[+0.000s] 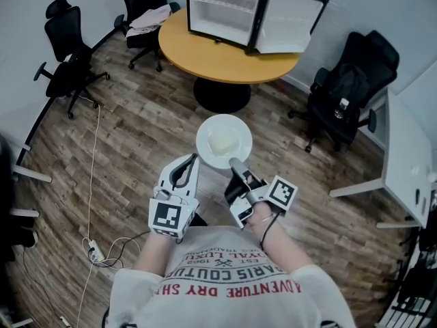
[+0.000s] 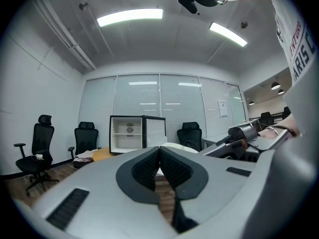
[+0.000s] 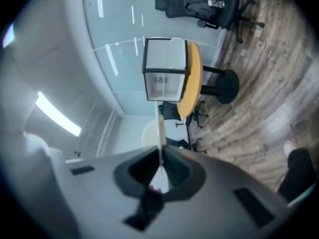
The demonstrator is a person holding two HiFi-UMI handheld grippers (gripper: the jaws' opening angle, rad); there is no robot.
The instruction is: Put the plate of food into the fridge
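A white plate (image 1: 224, 141) with pale food on it hangs level above the wooden floor. My right gripper (image 1: 236, 164) is shut on its near rim. In the right gripper view the plate (image 3: 160, 128) shows edge-on, pinched between the dark pads (image 3: 172, 171). My left gripper (image 1: 193, 158) sits just left of the plate's near edge with its jaws shut on nothing. In the left gripper view its pads (image 2: 149, 166) meet, and the plate (image 2: 175, 146) shows just beyond them. The small fridge (image 1: 224, 7) stands on the round table (image 1: 225, 60) ahead, with its door (image 1: 290, 22) swung open.
Black office chairs stand around the table: one at the left (image 1: 68, 53), one behind with clothes on it (image 1: 147, 12), one at the right (image 1: 348, 87). A white desk (image 1: 410, 149) runs along the right edge. A cable and power strip (image 1: 95, 251) lie on the floor at my left.
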